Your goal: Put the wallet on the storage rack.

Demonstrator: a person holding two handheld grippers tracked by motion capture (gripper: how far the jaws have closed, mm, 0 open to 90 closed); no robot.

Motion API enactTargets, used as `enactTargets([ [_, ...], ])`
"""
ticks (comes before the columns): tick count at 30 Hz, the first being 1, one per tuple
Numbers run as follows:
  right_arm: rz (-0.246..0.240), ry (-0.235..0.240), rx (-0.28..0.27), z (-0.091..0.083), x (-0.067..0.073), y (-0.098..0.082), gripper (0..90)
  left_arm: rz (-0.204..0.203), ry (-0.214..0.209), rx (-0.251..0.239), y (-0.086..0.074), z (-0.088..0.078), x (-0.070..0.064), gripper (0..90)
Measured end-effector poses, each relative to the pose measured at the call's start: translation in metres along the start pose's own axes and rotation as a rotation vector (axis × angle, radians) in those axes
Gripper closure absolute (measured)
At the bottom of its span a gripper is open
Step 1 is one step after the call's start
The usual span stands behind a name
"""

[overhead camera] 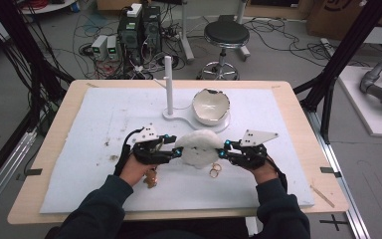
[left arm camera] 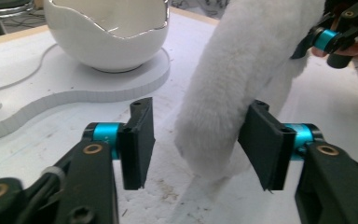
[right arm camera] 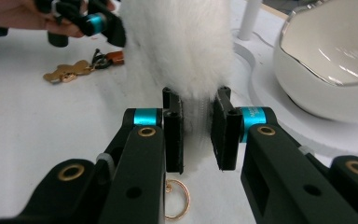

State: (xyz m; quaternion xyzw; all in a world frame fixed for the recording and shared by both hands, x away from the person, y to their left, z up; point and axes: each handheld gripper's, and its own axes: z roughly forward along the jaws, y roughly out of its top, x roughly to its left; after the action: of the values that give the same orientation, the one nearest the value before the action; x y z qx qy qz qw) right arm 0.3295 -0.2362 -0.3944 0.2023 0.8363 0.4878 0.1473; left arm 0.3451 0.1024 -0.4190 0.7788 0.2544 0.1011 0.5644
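A white fluffy pouch (overhead camera: 197, 148) is held up between the two grippers at the middle of the mat. My right gripper (right arm camera: 196, 135) is shut on its lower edge, where a white zipper-like strip runs between the jaws. My left gripper (left arm camera: 196, 144) is open wide, and the pouch's (left arm camera: 242, 79) other end hangs between its jaws, close to or touching the right-hand one. In the high view the left gripper (overhead camera: 176, 152) and right gripper (overhead camera: 222, 152) face each other across the pouch.
A white egg-shaped bowl (overhead camera: 210, 106) sits on a white base (left arm camera: 74, 88) with an upright post (overhead camera: 168, 82) behind the pouch. Gold rings (right arm camera: 177, 200) lie under the right gripper. A gold bear keychain (overhead camera: 151, 180) lies by the left hand.
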Motion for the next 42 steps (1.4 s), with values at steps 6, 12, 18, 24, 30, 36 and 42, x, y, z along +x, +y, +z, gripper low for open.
enactTargets([
  [6,0.080,0.007,-0.048,-0.003,-0.004,0.000,66.5,0.077,-0.058,-0.004,0.000,0.001,-0.007,77.3],
  [12,0.254,0.075,-0.077,0.007,-0.017,-0.012,46.3,0.092,-0.111,-0.051,0.001,-0.002,-0.008,79.4],
  [18,0.168,0.086,-0.093,0.003,-0.009,-0.007,75.1,0.008,-0.034,0.006,0.000,0.001,-0.004,58.2],
  [24,0.114,-0.031,-0.100,-0.013,-0.011,0.000,75.7,-0.080,0.105,0.009,-0.001,-0.015,0.016,38.4],
  [30,0.044,-0.153,-0.096,-0.035,-0.019,0.018,75.7,-0.117,0.216,-0.037,-0.002,-0.049,0.038,23.3],
  [36,0.021,-0.191,-0.086,-0.046,-0.034,0.034,75.7,-0.119,0.300,-0.049,-0.010,-0.076,0.058,22.1],
  [42,-0.044,-0.229,-0.046,-0.054,-0.056,0.069,75.8,-0.142,0.342,-0.044,-0.016,-0.085,0.069,22.1],
])
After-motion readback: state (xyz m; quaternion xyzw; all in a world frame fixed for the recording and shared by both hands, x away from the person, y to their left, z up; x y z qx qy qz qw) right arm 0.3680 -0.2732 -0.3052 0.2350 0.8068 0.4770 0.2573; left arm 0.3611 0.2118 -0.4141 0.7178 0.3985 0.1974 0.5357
